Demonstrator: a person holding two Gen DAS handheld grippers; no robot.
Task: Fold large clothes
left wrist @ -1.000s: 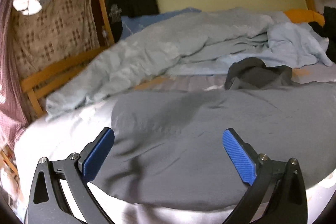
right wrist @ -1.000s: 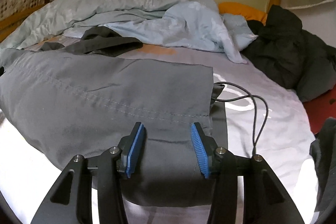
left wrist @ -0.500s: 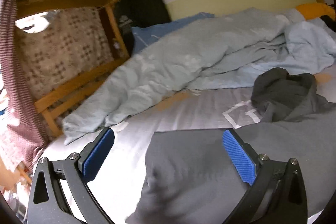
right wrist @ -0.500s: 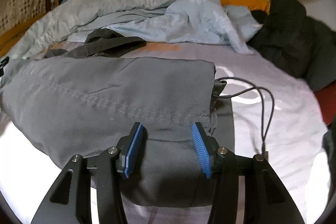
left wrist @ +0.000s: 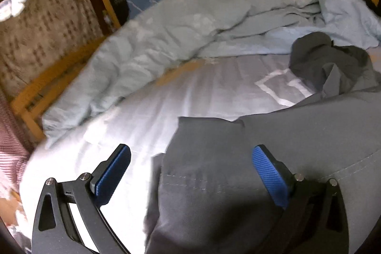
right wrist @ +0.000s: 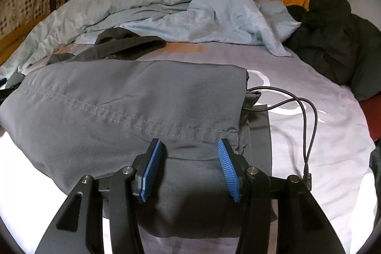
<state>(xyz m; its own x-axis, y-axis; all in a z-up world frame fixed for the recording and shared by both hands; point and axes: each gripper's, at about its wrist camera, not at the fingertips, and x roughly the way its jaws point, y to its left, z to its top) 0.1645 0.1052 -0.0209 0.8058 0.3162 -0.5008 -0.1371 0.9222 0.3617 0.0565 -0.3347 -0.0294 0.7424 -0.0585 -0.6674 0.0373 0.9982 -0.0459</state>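
Observation:
A large grey garment (right wrist: 119, 111) lies folded flat on the bed sheet (right wrist: 309, 146), a stitched hem running across it. My right gripper (right wrist: 190, 166) hovers low over its near right part, close to the right folded edge. Its jaws stand half apart with grey cloth beneath them and no pad pressing. In the left wrist view the same grey garment (left wrist: 285, 146) fills the lower right. My left gripper (left wrist: 190, 168) is wide open over the garment's left edge. Its left pad is above bare sheet (left wrist: 119, 130) and its right pad above the cloth.
A rumpled light blue duvet (right wrist: 166, 4) lies across the back of the bed, with a crumpled dark grey garment (right wrist: 123, 44) in front of it. A black cable (right wrist: 309, 116) loops on the sheet to the right. A black jacket (right wrist: 333, 39) sits far right; a wooden rail (left wrist: 47, 82) runs along the left.
My left gripper has slid leftward across the grey garment to its left edge, still wide open. The right gripper has stayed almost still over the near right part.

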